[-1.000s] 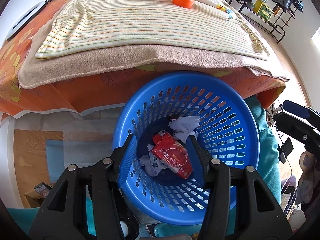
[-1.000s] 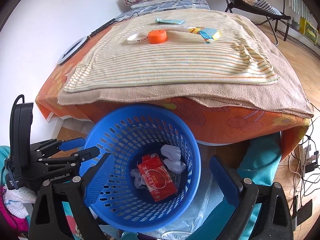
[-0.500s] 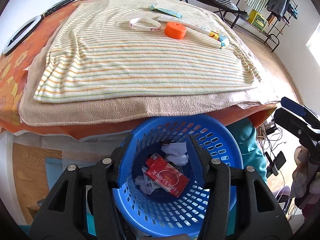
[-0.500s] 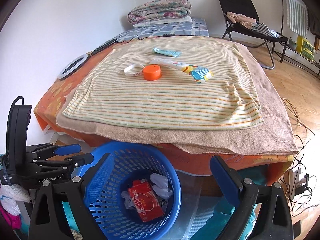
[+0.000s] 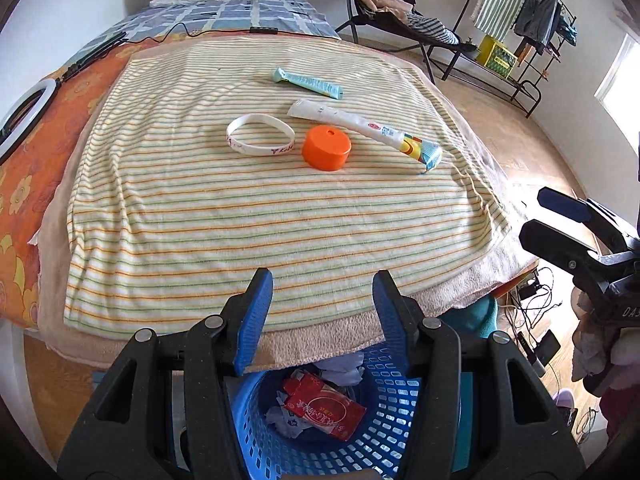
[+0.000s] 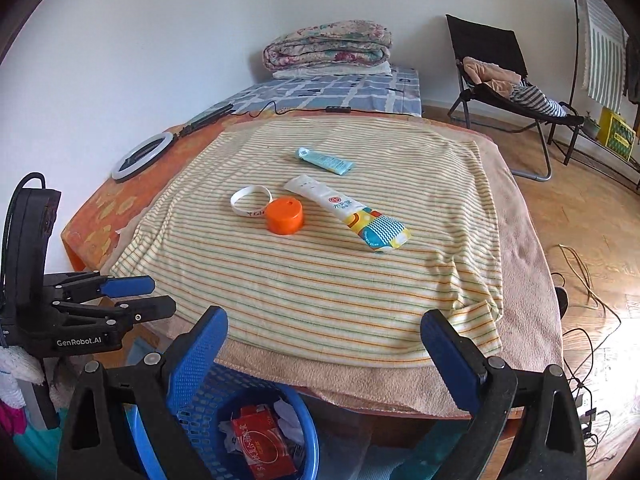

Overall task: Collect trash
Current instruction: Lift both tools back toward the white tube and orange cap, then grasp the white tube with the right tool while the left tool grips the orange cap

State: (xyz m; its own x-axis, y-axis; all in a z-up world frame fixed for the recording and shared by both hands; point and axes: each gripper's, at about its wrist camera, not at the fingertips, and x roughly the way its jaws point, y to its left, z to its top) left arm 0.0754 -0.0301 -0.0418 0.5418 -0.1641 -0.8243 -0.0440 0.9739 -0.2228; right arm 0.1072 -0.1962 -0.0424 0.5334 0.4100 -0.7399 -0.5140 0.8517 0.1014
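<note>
Bedroom with white walls and wood floor; a bed (image 6: 528, 280) under a striped towel (image 6: 320, 280), folded quilt (image 6: 328, 46) at the far end, folding chair (image 6: 492, 64) to the right.

Left gripper (image 5: 323, 300): jaws apart, nothing between them, poised over the near towel edge, just above the blue basket (image 5: 400, 420). Right gripper (image 6: 324, 340): jaws spread wider, likewise empty, at the same near edge a little to the right. In the basket: a red packet (image 5: 324, 404) and crumpled paper (image 5: 340, 372), already binned.

Farther out, near the towel's middle, well apart from both grippers: a white band (image 5: 260, 140), just beside it an orange cap (image 5: 327, 148), then a long sachet (image 5: 372, 132) lying diagonally, white end far-left, coloured end near-right, and beyond it a small blue tube (image 5: 308, 82) on a similar slant.

Straight ahead of the left jaws, the cap and band; ahead and slightly right, the sachet's coloured end (image 6: 380, 230), probably the easier reach for the right gripper. For a grasp, likely best closing across the sachet's long axis rather than along it. Neither gripper clearly nearer overall.
</note>
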